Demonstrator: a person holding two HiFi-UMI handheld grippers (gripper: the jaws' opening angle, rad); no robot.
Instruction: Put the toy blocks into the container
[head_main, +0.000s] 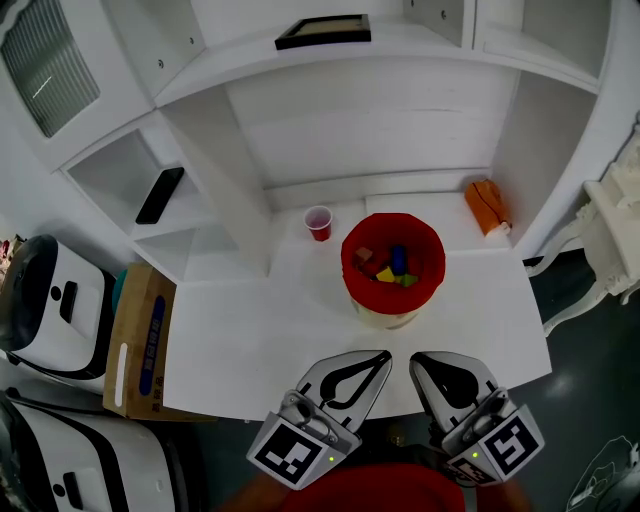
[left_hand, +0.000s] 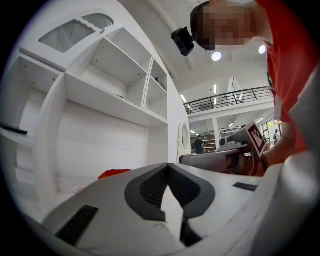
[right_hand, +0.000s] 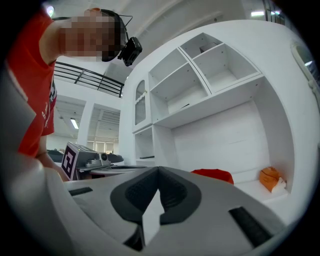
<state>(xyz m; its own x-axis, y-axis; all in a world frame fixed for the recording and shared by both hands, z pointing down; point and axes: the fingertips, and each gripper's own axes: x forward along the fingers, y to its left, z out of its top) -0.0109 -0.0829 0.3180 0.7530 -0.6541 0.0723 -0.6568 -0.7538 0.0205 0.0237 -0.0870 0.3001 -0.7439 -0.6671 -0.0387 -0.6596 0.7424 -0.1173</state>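
A red container (head_main: 432, 262) stands on the white table (head_main: 250, 350), a little right of centre. Several toy blocks (head_main: 388, 265) lie inside it: red, blue, yellow and green. Both grippers hang at the table's near edge, apart from the container. My left gripper (head_main: 384, 355) is shut with nothing in it, and beside it my right gripper (head_main: 418, 360) is shut and empty too. In the left gripper view the shut jaws (left_hand: 168, 165) point up, with the container's rim (left_hand: 114, 173) low behind them. The right gripper view shows the shut jaws (right_hand: 158, 170) and the container (right_hand: 214, 175) to their right.
A small red cup (head_main: 318, 222) stands left of the container. An orange object (head_main: 486, 207) lies at the back right. White shelves hold a black phone (head_main: 160, 195) and a dark frame (head_main: 323, 31). A cardboard box (head_main: 142, 340) sits left of the table.
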